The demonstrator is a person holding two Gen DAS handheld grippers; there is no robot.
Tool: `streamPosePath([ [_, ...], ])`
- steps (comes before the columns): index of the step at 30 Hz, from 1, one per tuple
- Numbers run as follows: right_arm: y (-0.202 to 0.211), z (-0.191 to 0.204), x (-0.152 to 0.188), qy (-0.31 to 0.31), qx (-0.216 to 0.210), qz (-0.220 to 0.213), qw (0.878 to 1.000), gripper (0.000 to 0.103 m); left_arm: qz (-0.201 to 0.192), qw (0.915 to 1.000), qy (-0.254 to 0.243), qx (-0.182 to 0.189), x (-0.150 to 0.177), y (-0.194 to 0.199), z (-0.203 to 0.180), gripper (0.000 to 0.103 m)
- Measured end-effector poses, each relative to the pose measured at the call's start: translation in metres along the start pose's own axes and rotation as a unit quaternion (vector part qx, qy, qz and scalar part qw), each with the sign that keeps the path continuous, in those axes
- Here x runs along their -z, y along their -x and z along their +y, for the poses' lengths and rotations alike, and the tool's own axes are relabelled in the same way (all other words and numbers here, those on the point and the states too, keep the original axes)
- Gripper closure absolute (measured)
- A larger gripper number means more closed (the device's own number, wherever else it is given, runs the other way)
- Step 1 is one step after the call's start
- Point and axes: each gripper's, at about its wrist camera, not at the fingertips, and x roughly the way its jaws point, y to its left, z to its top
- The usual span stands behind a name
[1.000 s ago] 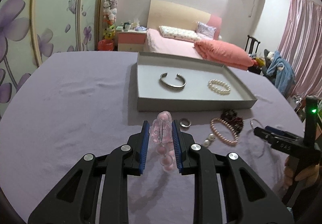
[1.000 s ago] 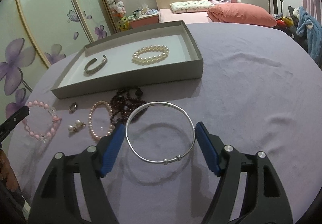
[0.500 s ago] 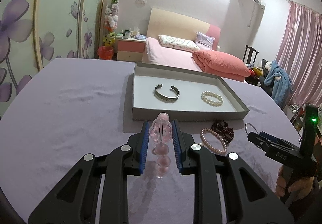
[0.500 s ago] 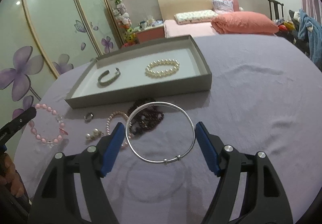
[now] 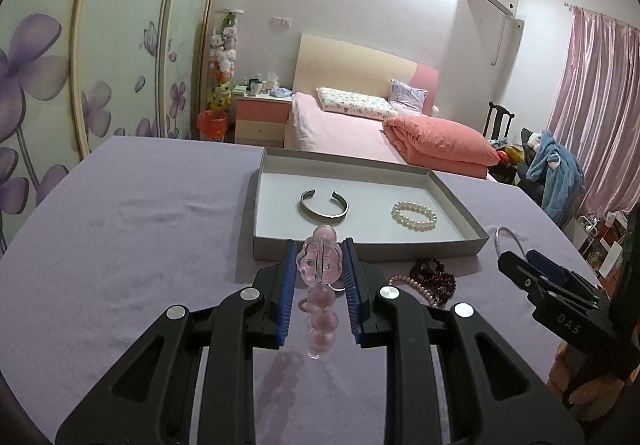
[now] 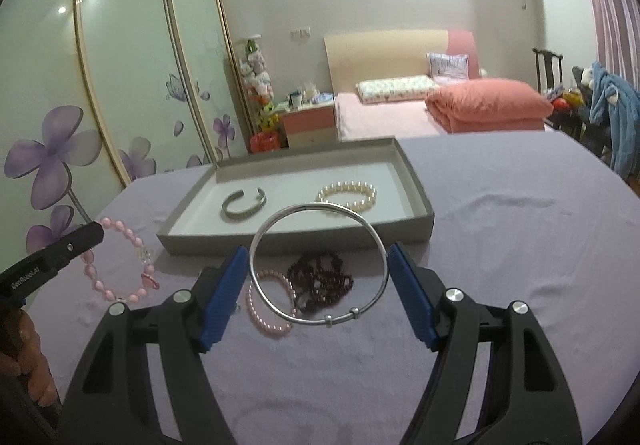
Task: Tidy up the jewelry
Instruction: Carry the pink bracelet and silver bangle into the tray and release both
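A surface [image 6: 520,245] draped in a lilac cloth fills the lower part of both views. A shallow grey tray [image 6: 424,213] sits at mid-frame on it. Just in front of the tray, on the cloth, lie a pink pearl bracelet [image 6: 266,319] and a heap of dark red beads [image 6: 320,281], touching one another at centre frame.
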Motion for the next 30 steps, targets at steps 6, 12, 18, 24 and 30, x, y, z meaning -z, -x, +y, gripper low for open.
streamPosePath([
  [6,0.009,0.007,-0.006,0.012,0.010,-0.041,0.999,0.033,-0.009,1.0000,-0.002,0.002,-0.003,0.000,-0.006,0.079],
  [12,0.012,0.018,-0.019,0.026,0.023,-0.082,0.996,0.033,-0.023,0.9997,-0.005,-0.001,-0.012,-0.001,-0.014,0.079],
  [18,0.007,0.024,-0.039,0.031,0.036,-0.121,0.991,0.033,-0.044,0.9989,-0.010,-0.010,-0.028,-0.008,-0.023,0.079],
  [24,-0.010,0.022,-0.054,0.020,0.051,-0.140,0.989,0.033,-0.054,0.9982,-0.011,-0.024,-0.041,-0.023,-0.029,0.079],
  [30,-0.025,0.017,-0.062,0.016,0.059,-0.148,0.987,0.033,-0.056,0.9977,-0.012,-0.036,-0.048,-0.036,-0.032,0.079],
])
